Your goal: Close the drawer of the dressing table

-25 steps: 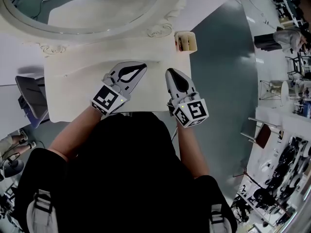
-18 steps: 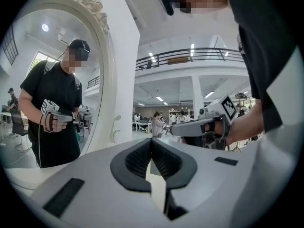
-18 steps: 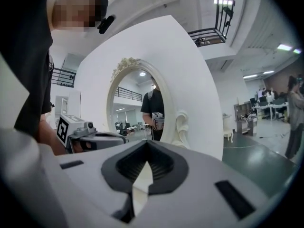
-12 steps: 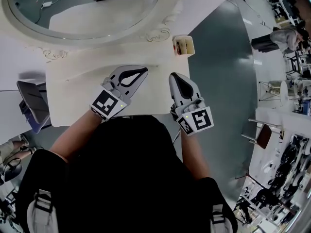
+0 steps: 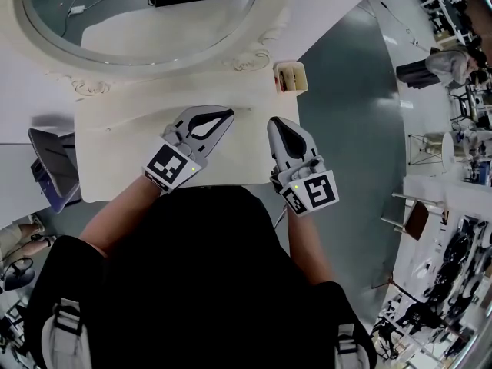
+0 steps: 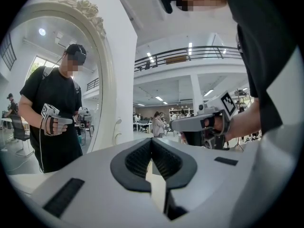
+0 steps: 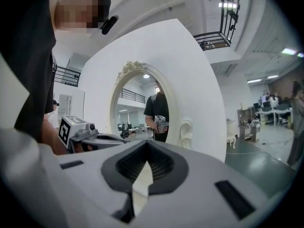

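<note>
Right tongs [image 5: 278, 123] higher, jaws together.

Table top [image 5: 108, 156]: open surface across the left and middle, free passage there. Far side is blocked by the mirror's carved frame [image 5: 250, 52] along the whole edge. Far right corner has a small open holder [image 5: 290, 76], just beside the frame. Left gripper [image 5: 228, 113] and right gripper [image 5: 274, 121] are over the near right part, with a narrow gap between them. Right of table is open grey floor [image 5: 346, 129]. Left edge: dark object [image 5: 52, 167] just beside, kind unclear.
</note>
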`<control>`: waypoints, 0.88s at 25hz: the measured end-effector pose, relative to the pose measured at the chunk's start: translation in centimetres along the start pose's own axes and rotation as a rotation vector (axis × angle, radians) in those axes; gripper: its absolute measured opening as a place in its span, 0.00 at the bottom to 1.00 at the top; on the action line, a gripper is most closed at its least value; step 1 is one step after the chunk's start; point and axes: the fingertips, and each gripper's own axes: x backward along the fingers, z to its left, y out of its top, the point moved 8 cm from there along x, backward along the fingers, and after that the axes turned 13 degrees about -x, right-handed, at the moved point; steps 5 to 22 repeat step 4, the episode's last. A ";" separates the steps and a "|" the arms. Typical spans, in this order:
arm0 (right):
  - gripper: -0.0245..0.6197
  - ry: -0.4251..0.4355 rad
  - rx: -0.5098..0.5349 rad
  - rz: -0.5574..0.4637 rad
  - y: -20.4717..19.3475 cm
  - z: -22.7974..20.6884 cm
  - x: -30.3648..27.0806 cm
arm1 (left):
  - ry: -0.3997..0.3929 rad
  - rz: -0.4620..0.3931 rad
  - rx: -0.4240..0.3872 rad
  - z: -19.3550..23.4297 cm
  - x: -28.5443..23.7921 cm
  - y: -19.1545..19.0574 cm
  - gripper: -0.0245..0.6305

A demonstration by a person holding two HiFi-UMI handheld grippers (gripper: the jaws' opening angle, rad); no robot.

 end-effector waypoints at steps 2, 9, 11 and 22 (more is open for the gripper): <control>0.04 0.000 0.006 0.002 0.0 0.1 0.1 | 0.001 -0.001 -0.001 -0.1 0.1 0.1 0.03; 0.04 0.000 0.012 0.003 0.0 0.3 0.2 | 0.000 -0.001 -0.001 -0.2 0.2 0.2 0.03; 0.04 0.000 0.012 0.003 0.0 0.3 0.2 | 0.000 -0.001 -0.001 -0.2 0.2 0.2 0.03; 0.04 0.000 0.012 0.003 0.0 0.3 0.2 | 0.000 -0.001 -0.001 -0.2 0.2 0.2 0.03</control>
